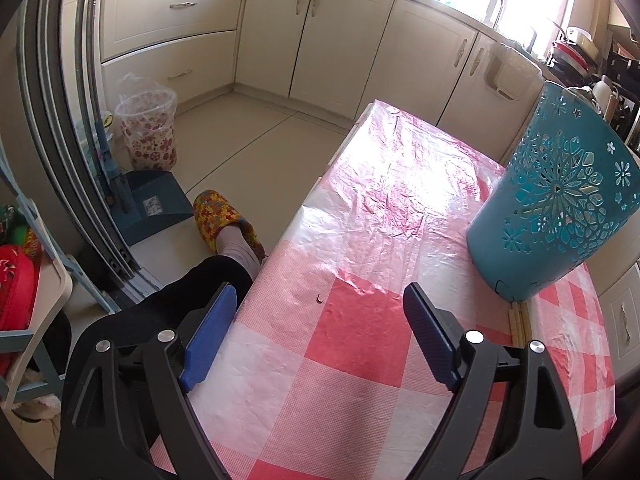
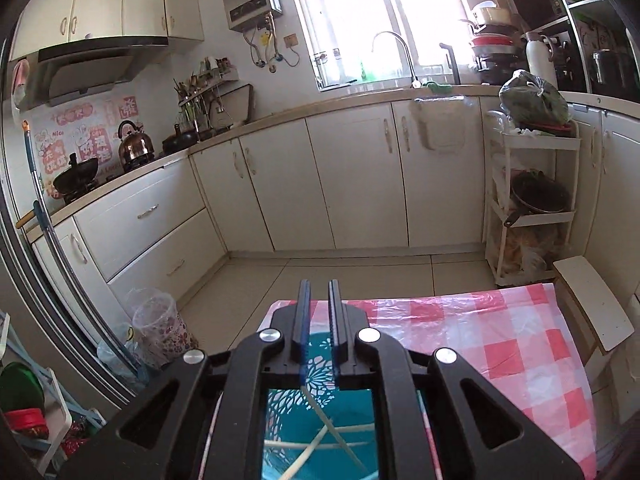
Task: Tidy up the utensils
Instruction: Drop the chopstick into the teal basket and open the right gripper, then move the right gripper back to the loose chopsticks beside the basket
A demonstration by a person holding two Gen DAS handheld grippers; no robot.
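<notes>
A teal perforated utensil holder [image 1: 556, 204] stands tilted on the pink checked tablecloth [image 1: 360, 280] at the right. Pale chopsticks [image 1: 518, 322] lie on the cloth under its near edge. My left gripper [image 1: 320, 304] is open and empty, low over the cloth to the holder's left. My right gripper [image 2: 320, 292] is directly above the teal holder [image 2: 320, 420], its jaws nearly closed with a thin gap and nothing seen between the pads. Several chopsticks [image 2: 316, 444] lie crossed inside the holder, seen through the gripper frame.
The table [image 2: 520, 340] stands in a kitchen with cream cabinets [image 2: 360, 180]. A flowered waste bin [image 1: 148, 132], a blue dustpan [image 1: 152, 204] and the person's slippered foot [image 1: 224, 216] are on the floor at left. A white shelf rack [image 2: 532, 200] is at right.
</notes>
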